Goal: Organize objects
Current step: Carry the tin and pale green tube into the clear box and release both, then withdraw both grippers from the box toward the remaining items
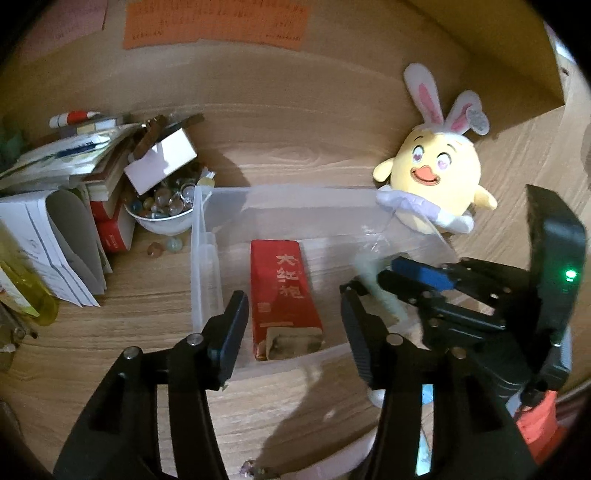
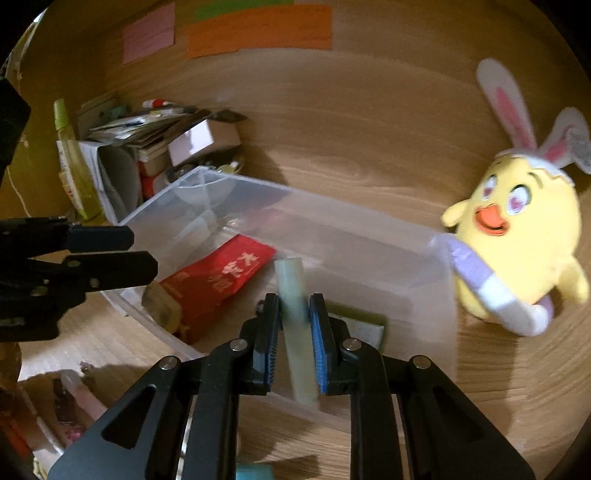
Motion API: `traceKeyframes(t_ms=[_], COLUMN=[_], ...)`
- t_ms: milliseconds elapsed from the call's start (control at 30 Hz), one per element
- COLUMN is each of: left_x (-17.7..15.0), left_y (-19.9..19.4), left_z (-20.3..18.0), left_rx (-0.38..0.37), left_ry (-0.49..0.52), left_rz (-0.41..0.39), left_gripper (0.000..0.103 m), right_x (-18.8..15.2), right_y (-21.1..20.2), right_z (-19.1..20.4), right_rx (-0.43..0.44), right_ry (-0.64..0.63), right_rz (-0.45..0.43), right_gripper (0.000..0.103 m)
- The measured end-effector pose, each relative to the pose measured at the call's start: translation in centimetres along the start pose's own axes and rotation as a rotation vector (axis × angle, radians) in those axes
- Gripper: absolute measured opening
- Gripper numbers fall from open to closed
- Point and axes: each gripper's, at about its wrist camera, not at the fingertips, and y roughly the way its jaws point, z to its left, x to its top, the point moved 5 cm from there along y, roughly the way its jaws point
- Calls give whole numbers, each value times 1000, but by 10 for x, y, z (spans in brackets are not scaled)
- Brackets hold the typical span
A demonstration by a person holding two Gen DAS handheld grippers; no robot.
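Right gripper [image 2: 293, 332]: closed on a pale green stick [image 2: 295, 325], clamped between its blue pads [image 2: 318, 347] and held over the near part of the clear plastic bin [image 2: 258, 206]; the stick is blurred.
Left gripper [image 1: 291, 332]: fingers spread apart with nothing between them, hovering at the bin's near wall.
Red packet [image 1: 282, 295]: lies flat on the bin floor, left of the stick; white Chinese characters run down its face and read 大红袍; its near end looks torn open, showing a brownish inside.
Green-edged card [image 2: 360, 321]: flat in the bin just right of the right gripper's fingers; no writing can be made out.
Plush chick [image 1: 432, 177]: yellow, with white and pink rabbit ears, an orange beak and a lilac bow; it rests against the bin's far right corner.
White bowl [image 1: 162, 221]: just left of the bin, filled with glass marbles, a small white box [image 1: 162, 158] tilted on top; two marbles lie on the surface beside it.
Books and papers [image 1: 62, 206]: piled well left of the bin; print too small to read.
Worktop [image 1: 295, 147]: light wood grain.
Back wall [image 2: 369, 74]: wooden panel with orange, pink and green paper notes [image 2: 258, 29] stuck on it; their writing is illegible.
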Motion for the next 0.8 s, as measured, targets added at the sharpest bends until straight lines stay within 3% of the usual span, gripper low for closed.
traceKeyframes(t_ms=[167, 467, 800], left_x=[-3, -18, -40], left_y=[-12, -26, -44], left_z=[-1, 2, -2], left_rx=[2, 35, 45], left_ry=[4, -10, -16], left_rz=[-15, -24, -19], left_gripper=[56, 56, 60], right_x=[0, 2, -3], right_y=[0, -10, -56], right_z=[1, -1, 2], right_rx=[24, 40, 44], right_ry=[13, 32, 49], right_rz=[6, -16, -92], right_gripper=[18, 31, 62])
